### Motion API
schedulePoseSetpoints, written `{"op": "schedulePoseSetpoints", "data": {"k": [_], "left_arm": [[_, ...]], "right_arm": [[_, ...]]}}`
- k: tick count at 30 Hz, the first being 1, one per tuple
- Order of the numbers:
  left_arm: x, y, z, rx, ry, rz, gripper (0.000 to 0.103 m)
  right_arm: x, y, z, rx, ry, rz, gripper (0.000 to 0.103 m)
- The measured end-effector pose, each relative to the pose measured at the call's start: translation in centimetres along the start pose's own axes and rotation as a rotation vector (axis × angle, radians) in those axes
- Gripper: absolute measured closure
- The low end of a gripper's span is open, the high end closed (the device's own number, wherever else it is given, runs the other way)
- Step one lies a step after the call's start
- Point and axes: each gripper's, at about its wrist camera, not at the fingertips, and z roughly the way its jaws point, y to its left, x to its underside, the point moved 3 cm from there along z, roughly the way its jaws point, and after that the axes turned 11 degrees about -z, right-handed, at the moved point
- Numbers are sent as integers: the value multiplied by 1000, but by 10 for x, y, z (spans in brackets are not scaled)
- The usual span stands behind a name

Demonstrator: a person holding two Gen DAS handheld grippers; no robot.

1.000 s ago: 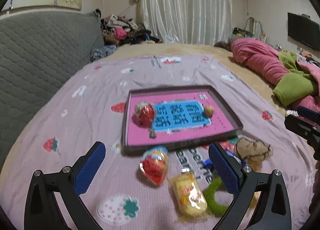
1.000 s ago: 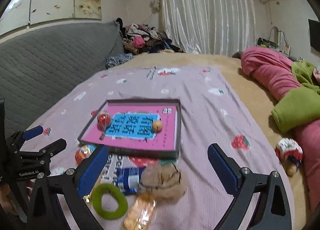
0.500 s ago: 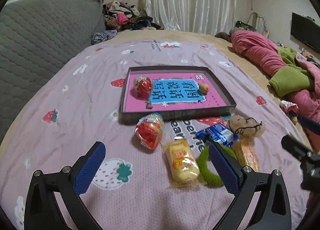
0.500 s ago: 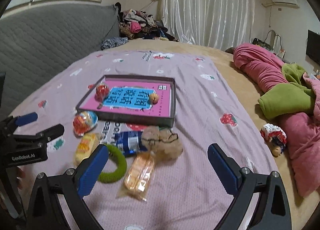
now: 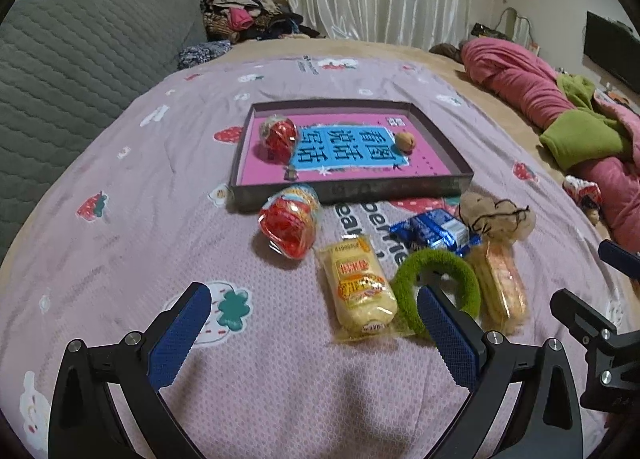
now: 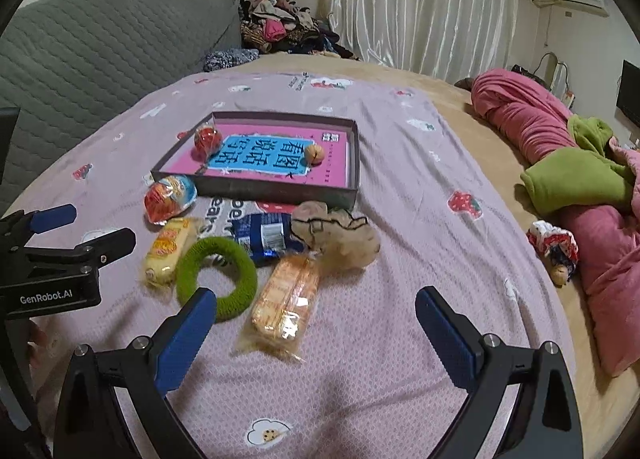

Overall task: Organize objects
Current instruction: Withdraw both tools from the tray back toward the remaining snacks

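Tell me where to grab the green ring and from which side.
Pinch the green ring across its near band, coming straight down with one finger through the open hole. It lies flat, and the near arc looks clear, while the yellow snack and blue packet crowd its far side.

A home bedroom: bed [image 6: 400,319] with strawberry-print sheet, quilted headboard [image 6: 100,51], curtains [image 6: 420,7], heaped clothes [image 6: 288,27]

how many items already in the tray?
2. A red wrapped snack at the left end of the tray and a small tan ball toward the right. None seems hidden.
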Motion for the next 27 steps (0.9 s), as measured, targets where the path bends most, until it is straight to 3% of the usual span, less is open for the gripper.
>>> {"op": "schedulePoseSetpoints", "data": {"k": [15,27], "left_arm": [[14,-2,18,1,57,5,0],[3,-3,39,-8,70,-42,0]], "right_arm": [[15,-3,21,-21,53,38,3],[14,-1,35,-25,48,64,3]]}}
